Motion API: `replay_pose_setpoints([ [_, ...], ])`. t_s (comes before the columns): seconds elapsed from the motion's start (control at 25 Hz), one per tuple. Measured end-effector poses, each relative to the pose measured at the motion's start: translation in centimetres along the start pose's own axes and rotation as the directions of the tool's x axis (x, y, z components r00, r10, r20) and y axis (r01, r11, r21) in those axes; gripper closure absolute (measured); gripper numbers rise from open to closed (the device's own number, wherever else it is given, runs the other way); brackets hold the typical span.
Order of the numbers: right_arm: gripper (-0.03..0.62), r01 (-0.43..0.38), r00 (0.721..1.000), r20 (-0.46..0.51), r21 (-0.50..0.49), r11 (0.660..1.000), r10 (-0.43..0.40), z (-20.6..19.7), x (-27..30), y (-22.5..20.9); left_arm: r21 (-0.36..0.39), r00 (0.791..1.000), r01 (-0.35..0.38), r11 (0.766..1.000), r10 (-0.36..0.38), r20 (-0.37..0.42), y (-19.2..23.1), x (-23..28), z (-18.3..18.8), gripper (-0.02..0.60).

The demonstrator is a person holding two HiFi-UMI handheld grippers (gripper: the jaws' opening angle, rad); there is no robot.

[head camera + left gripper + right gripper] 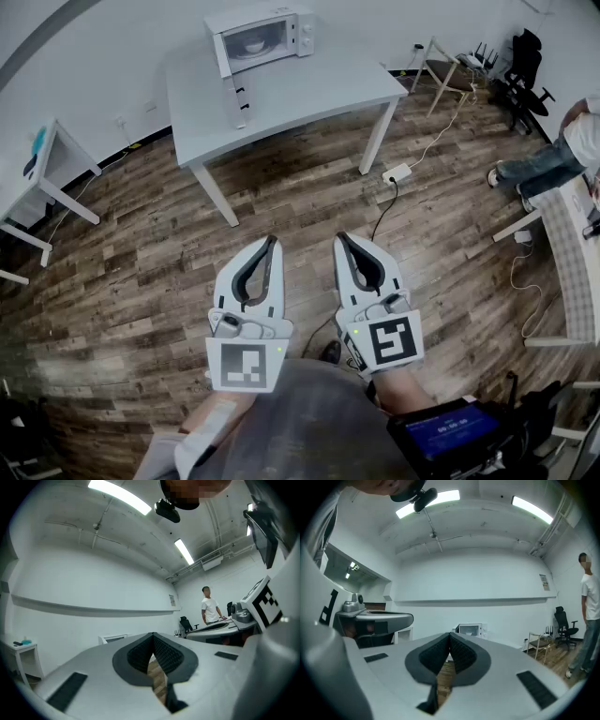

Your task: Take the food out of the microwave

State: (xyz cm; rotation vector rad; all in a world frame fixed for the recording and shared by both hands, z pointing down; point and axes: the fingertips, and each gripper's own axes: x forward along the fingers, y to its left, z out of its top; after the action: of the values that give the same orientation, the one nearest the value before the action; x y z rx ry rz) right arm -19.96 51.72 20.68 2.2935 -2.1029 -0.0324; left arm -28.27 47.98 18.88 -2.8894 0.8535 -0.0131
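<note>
White microwave [267,33] open, bowl [253,43] inside — contents too small to tell; left tool [273,242], right tool [341,239] both closed, empty

Bare office-like test room: plain white walls [473,581], brown wood-plank floor [281,216], white rectangular table [319,84] bearing a white microwave oven [262,36], black swivel office chair [523,61], loose white cables [436,141], long ceiling strip lights [532,508].
</note>
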Motion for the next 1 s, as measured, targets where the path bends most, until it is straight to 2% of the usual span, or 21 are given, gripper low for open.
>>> replay_pose_setpoints([
  [0.44, 0.588, -0.025, 1.0, 0.011, 0.017, 1.0, 0.025, -0.7, -1.4, -2.3, 0.012, 1.0, -0.003, 1.0, 0.003, -0.007, -3.1, 1.1, -0.1, 0.575],
  [0.68, 0.588, -0.087, 0.996, 0.009, 0.047, 0.995, 0.086, -1.3, -2.8, -3.9, -0.002, 1.0, -0.029, 1.0, 0.029, 0.003, -5.6, 1.7, -0.2, 0.575],
  [0.84, 0.586, -0.099, 0.995, -0.011, 0.078, 0.992, 0.1, -2.6, -2.9, -5.3, -0.006, 0.999, -0.036, 0.999, 0.036, -0.028, -6.9, 2.0, -1.3, 0.575],
  [1.0, 0.586, -0.107, 0.993, -0.043, 0.088, 0.99, 0.111, -4.1, -1.9, -5.8, -0.017, 0.998, -0.037, 0.999, 0.036, -0.049, -6.5, 3.2, -2.6, 0.575],
])
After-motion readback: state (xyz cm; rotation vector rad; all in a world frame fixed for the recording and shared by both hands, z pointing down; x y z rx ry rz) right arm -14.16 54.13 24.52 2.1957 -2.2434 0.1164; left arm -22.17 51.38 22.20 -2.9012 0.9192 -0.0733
